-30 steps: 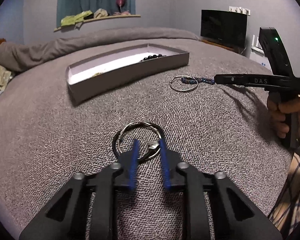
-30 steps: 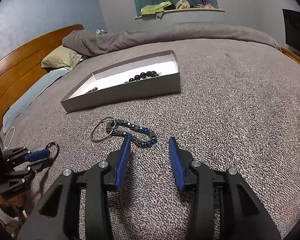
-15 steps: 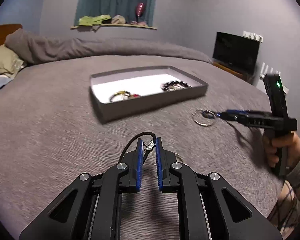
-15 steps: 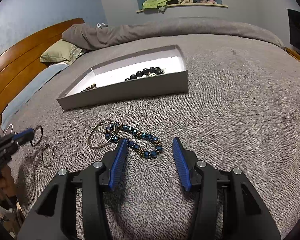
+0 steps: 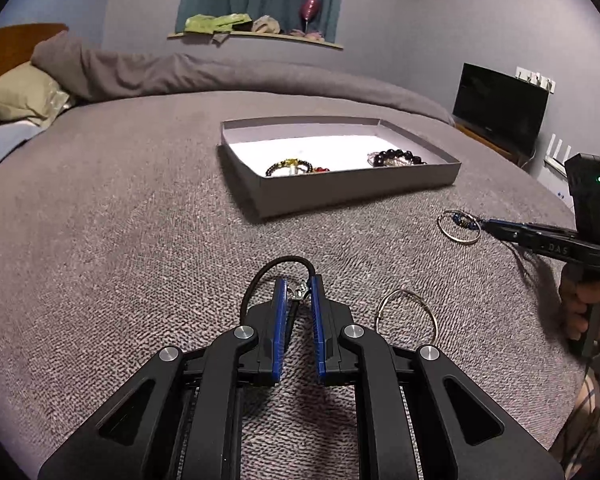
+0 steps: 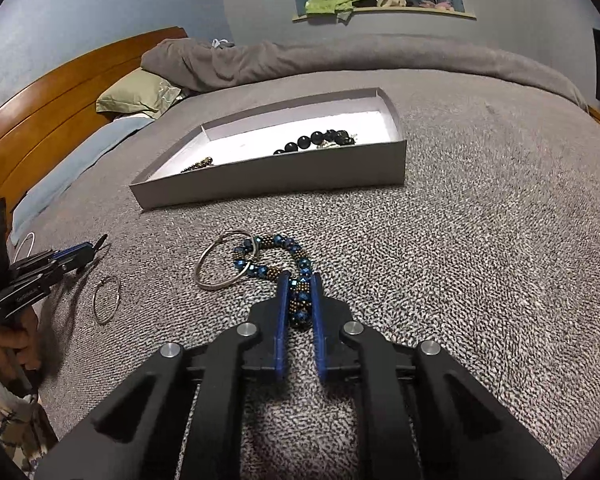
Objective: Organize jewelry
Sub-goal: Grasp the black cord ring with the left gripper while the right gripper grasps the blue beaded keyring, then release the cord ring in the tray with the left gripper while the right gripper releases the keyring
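Left gripper [image 5: 299, 285] clamping black cord bracelet [image 5: 276, 270], perhaps rubber, faceted blue beaded bracelet [image 6: 278, 258]

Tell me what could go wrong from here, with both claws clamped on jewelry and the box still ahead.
1. The blue bead bracelet in the right claw overlaps a silver ring; lifting may drag that ring along or fling it off.
2. The left claw seems to pinch the black cord bracelet only at its small metal clasp, so it could slip out before reaching the box.
3. A loose wire ring lies beside the left claw and could get knocked.
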`<act>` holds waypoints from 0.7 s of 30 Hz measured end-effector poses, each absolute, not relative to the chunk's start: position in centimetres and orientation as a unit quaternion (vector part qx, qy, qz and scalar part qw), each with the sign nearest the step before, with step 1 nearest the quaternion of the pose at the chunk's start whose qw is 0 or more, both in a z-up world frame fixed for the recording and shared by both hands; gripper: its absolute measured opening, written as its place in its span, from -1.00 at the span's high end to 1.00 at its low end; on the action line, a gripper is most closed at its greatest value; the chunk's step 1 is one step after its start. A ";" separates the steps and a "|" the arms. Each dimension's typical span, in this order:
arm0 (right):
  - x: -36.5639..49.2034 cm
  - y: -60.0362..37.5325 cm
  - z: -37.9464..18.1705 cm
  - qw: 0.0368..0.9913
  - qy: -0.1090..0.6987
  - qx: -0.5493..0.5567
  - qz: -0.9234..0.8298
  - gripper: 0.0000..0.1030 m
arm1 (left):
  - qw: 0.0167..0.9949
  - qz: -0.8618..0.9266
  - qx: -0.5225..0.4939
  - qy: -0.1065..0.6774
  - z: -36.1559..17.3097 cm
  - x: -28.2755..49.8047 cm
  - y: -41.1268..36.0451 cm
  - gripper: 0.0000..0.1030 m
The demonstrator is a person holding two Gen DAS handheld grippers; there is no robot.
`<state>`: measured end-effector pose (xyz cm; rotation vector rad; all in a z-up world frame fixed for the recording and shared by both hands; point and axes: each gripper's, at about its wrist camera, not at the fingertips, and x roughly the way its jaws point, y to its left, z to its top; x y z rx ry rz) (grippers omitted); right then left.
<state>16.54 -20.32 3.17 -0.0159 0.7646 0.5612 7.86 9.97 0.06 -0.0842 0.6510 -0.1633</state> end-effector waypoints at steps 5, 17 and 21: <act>16.1 -20.8 4.1 0.896 0.354 -0.003 0.269 0.86 | 0.944 -0.082 -0.038 0.316 0.4 7.8 9.7 0.75; 16.3 -20.7 7.9 0.910 0.313 -0.003 0.270 0.86 | 0.948 -0.086 -0.032 0.305 1.9 8.0 9.3 0.75; 16.7 -20.8 8.8 0.915 0.305 -0.002 0.266 0.86 | 0.948 -0.087 -0.033 0.304 2.2 8.3 9.2 0.75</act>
